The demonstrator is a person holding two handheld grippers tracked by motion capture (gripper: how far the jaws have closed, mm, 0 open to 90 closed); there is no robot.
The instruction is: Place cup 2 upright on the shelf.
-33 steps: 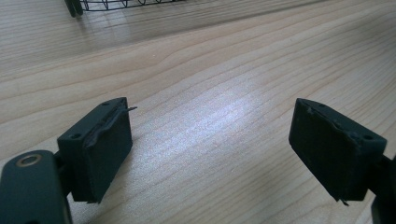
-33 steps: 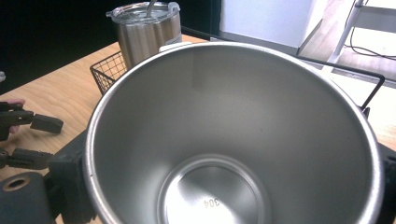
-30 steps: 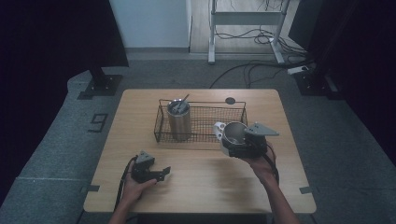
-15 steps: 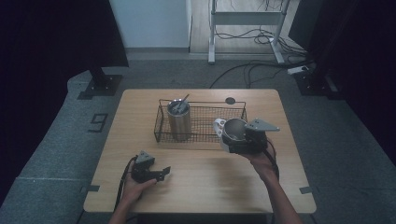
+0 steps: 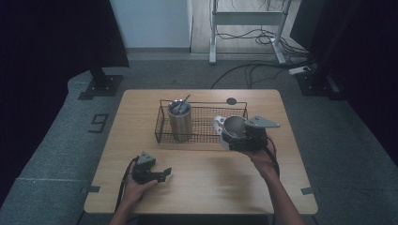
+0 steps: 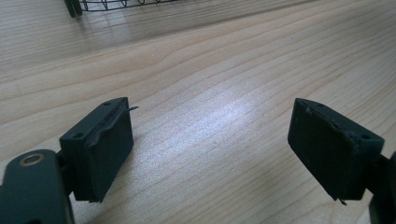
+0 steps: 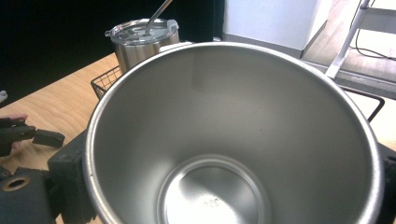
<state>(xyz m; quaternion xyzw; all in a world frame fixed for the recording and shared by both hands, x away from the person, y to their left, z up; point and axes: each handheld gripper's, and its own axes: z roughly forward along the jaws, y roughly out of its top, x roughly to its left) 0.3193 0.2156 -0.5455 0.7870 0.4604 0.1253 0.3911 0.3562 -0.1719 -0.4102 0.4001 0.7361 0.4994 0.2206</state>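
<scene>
Now the right gripper (image 5: 237, 140) is clamping the steel cup (image 5: 233, 126) upright, mouth facing up; the left gripper (image 5: 157, 174) is resting with its jaws apart, nothing between them.

Looked like a lab or test studio, not a home. 1 bare wooden table (image 5: 202, 187) stood alone on grey carpet (image 5: 61, 154), w/ a "9" marker (image 5: 99, 123) taped to the floor beside it. Black curtains (image 5: 51, 37) hung at both sides. Loose cables (image 5: 244, 75) and a power strip (image 5: 300, 70) lay behind, near a white metal frame's legs (image 5: 244, 28).
</scene>
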